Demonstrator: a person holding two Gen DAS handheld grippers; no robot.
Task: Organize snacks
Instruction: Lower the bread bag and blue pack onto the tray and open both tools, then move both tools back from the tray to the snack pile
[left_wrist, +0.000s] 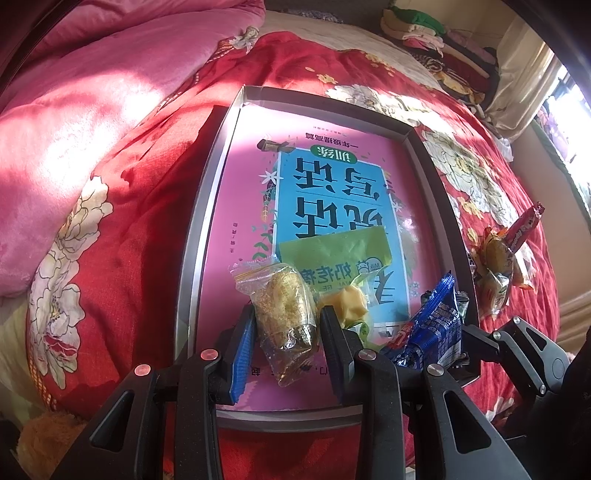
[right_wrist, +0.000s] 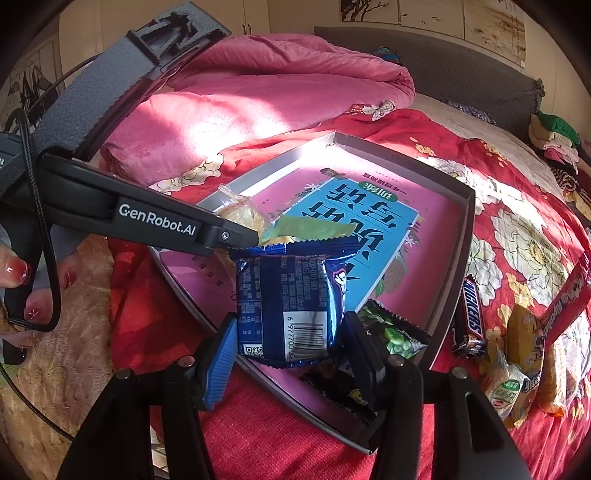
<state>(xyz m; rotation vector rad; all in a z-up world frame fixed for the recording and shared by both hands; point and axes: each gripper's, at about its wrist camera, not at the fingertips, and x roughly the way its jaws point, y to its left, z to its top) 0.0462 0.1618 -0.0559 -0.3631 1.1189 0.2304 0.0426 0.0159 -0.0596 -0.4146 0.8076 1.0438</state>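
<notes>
A grey-rimmed tray (left_wrist: 207, 206) with a pink and blue printed bottom lies on the red floral bedspread. My left gripper (left_wrist: 288, 332) is shut on a clear packet of a golden snack (left_wrist: 286, 314), held over the tray's near end. Behind it lie a green packet (left_wrist: 332, 254) and a yellow piece (left_wrist: 347, 302). My right gripper (right_wrist: 290, 339) holds a blue foil packet (right_wrist: 291, 306) upright over the tray's near corner, with a pad against each side. The left gripper's finger (right_wrist: 229, 236) reaches in from the upper left, beside the green packet (right_wrist: 314, 230).
A dark packet of green peas (right_wrist: 399, 336) lies in the tray corner. Outside the rim (right_wrist: 469, 236) are a Snickers bar (right_wrist: 471, 314), a red stick pack (right_wrist: 565, 295) and yellow-wrapped snacks (right_wrist: 517, 354). A pink quilt (left_wrist: 92, 110) is piled behind. A hand (right_wrist: 18, 273) grips the left tool.
</notes>
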